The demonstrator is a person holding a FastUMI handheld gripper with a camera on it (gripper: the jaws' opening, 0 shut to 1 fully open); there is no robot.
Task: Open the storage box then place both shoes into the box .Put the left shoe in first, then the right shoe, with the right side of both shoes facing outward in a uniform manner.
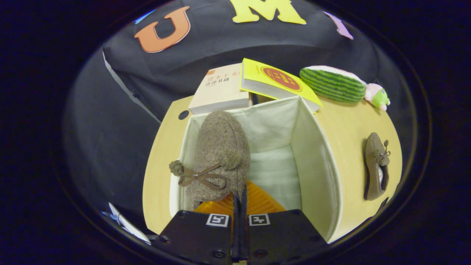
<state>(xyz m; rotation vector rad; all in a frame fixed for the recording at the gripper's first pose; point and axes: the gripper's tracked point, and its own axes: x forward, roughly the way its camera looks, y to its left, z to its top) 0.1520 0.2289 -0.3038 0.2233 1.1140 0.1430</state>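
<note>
My hand-held gripper (239, 198) is clenched on the rim of a fuzzy brown-grey slipper-style shoe (220, 147), both fingers pressed together on its edge with almost no gap between them. The shoe hangs toe-away from me over the left side of the open cream fabric storage box (312, 154), partly down inside it and close to the left wall. Its thin brown bow lace (200, 177) with a fuzzy pom-pom (176, 168) trails to the left, over the box's left wall. The box's pale bottom shows bare to the right of the shoe.

The box stands on a light wooden surface (349, 125). The second matching brown shoe (376, 167) lies on that surface to the right of the box, well apart from it, on its sole with its bow on top.

Beyond the box, a beige book (219, 90) and a yellow book with a red round emblem (274, 81) lean at its far edge. To the right of them lies a green striped watermelon-slice plush (333, 84), with a small pink-and-green plush toy (379, 96) touching its right end.
</note>
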